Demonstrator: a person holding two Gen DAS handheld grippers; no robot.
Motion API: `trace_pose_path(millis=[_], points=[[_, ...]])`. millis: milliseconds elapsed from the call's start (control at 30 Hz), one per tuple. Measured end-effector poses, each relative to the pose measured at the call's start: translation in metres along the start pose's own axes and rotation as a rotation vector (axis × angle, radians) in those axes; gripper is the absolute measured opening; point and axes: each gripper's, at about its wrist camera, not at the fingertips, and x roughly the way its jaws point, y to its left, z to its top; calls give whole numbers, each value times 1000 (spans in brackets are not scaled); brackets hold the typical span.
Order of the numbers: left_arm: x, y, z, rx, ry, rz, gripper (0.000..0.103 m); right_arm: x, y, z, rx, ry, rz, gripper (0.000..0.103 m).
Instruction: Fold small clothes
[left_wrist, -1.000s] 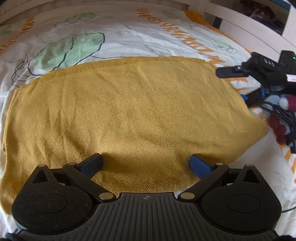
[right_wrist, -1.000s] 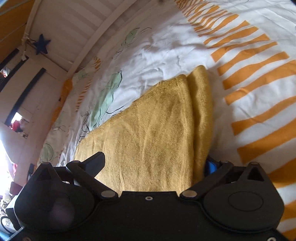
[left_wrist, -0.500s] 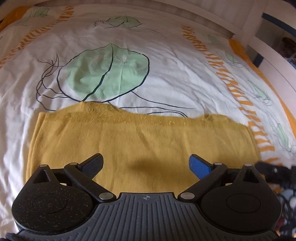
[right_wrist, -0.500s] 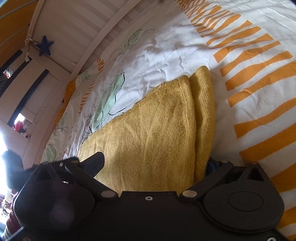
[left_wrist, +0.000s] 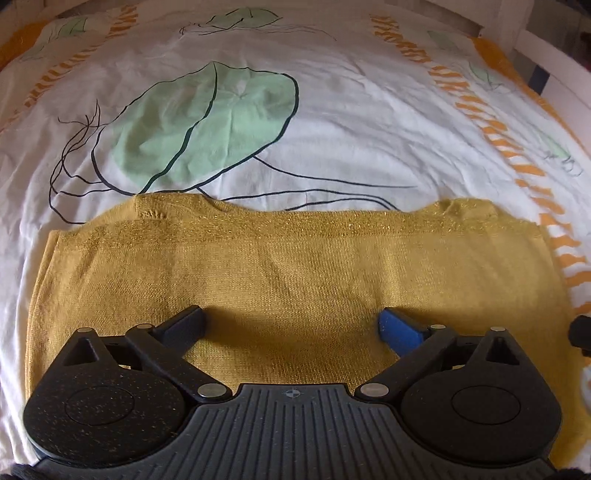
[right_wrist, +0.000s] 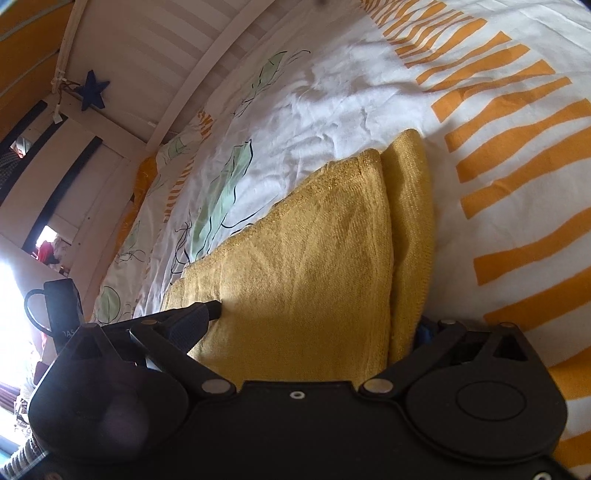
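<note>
A mustard-yellow knit garment (left_wrist: 288, 273) lies folded flat on the bed; its glittery hem runs along the far edge. My left gripper (left_wrist: 291, 325) is open, its jaws wide apart just above the garment's near part, holding nothing. In the right wrist view the same garment (right_wrist: 314, 258) shows its folded layers, with a narrower fold on the right side. My right gripper (right_wrist: 317, 325) is open and straddles the garment's end; its left finger (right_wrist: 199, 314) rests over the cloth, and its blue right finger is mostly hidden behind the fold.
The bed sheet (left_wrist: 332, 110) is white with green leaf prints and orange stripes. A white slatted bed frame (right_wrist: 192, 74) runs along the far side. The left gripper's body (right_wrist: 62, 306) shows at the left edge of the right wrist view.
The left gripper has swung to face the garment's long hem and the leaf print, and edged closer. The right gripper has barely moved.
</note>
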Motion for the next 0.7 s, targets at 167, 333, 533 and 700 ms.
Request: trace_pose_path(millis=[167, 333, 533, 700], points=[[-19, 25, -5, -16, -5, 2, 99, 0, -4, 1, 9, -7, 33, 103], [-37, 58, -18, -21, 26, 9, 99, 2, -1, 1, -9, -5, 44, 103], [-54, 94, -25, -45, 8, 16, 99, 9, 5, -1, -45, 12, 58, 90], [-53, 118, -22, -120, -7, 1, 99, 6, -2, 0, 18, 5, -1, 36]])
